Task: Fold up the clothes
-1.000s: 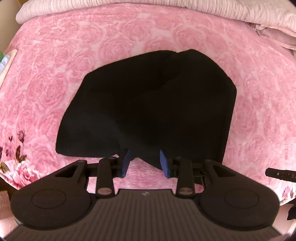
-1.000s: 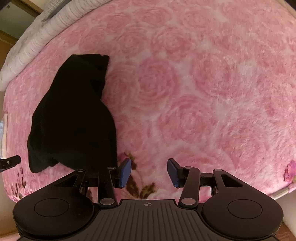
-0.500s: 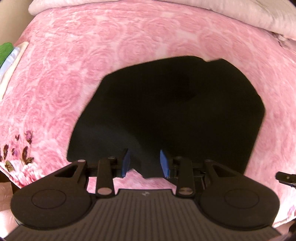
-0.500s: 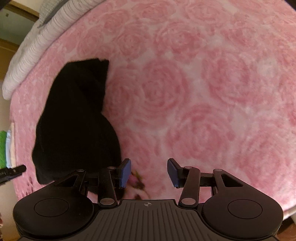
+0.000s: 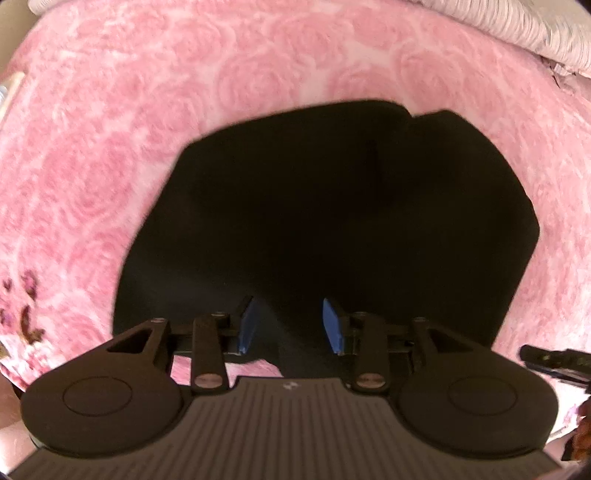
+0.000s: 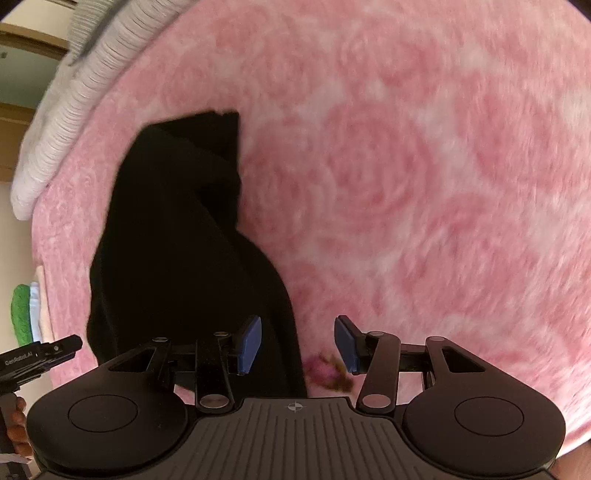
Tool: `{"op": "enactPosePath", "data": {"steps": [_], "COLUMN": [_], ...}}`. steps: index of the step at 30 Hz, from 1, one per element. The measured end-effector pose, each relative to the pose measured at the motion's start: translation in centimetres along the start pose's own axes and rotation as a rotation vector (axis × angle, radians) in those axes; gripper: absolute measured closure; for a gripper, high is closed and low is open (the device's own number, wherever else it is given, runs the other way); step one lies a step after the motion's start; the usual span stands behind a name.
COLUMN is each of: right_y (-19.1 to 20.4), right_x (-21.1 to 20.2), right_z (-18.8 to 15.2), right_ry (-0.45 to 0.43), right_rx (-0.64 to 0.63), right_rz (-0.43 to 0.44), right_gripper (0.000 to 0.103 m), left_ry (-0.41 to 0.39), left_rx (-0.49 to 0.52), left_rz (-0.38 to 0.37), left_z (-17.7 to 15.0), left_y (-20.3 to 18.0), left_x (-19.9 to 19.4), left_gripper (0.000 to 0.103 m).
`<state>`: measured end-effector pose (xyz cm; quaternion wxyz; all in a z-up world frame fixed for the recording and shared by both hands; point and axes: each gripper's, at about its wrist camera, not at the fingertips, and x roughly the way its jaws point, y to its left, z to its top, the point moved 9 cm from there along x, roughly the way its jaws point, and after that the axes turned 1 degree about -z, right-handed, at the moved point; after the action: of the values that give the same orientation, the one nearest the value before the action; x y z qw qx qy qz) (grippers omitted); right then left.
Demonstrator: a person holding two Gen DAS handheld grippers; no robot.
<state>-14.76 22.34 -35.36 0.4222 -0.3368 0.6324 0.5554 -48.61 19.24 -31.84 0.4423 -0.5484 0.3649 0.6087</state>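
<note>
A black garment (image 5: 332, 229) lies partly folded on a pink rose-patterned blanket (image 5: 147, 110). My left gripper (image 5: 290, 326) is open, low over the garment's near edge, with dark cloth between its blue pads. In the right wrist view the garment (image 6: 177, 243) lies at the left, and my right gripper (image 6: 297, 343) is open over its near right edge, with the cloth's border between the pads. The right gripper's tip shows at the left wrist view's right edge (image 5: 554, 360), and the left gripper's tip at the right wrist view's left edge (image 6: 40, 354).
A ribbed white quilt (image 6: 74, 96) lies along the blanket's far side, also in the left wrist view (image 5: 517, 26). Folded green and white cloths (image 6: 27, 314) sit off the bed's left edge. A dark flower print (image 6: 328, 373) marks the blanket near my right gripper.
Both grippers have moved forward and lower toward the garment, which now fills more of each view. Both stay open.
</note>
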Motion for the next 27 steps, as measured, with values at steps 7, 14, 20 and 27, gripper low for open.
{"op": "enactPosePath", "data": {"steps": [7,14,20,27], "right_y": [-3.0,-8.4,-15.4,-19.0], "right_x": [0.0,-3.3,-7.2,-9.0], "right_z": [-0.6,0.4,0.8,-0.4], "right_ry": [-0.013,-0.101,-0.192,-0.227], "right_rx": [0.095,0.2,0.333,0.414], "right_rz": [-0.042,-0.074,-0.124,-0.148], "right_gripper": [0.055,0.055,0.055,0.055], "left_ry": [0.022,-0.021,-0.041,-0.049], "left_rx": [0.147,0.261,0.365,0.286], "left_rz": [-0.054,-0.093,-0.058,0.076], "left_z": [-0.8,0.1,0.0,2.6], "left_y": [-6.2,-14.3,-21.6,-21.3], "left_x": [1.1,0.7,2.3,7.7], "left_gripper": [0.068,0.065,0.062,0.095]}}
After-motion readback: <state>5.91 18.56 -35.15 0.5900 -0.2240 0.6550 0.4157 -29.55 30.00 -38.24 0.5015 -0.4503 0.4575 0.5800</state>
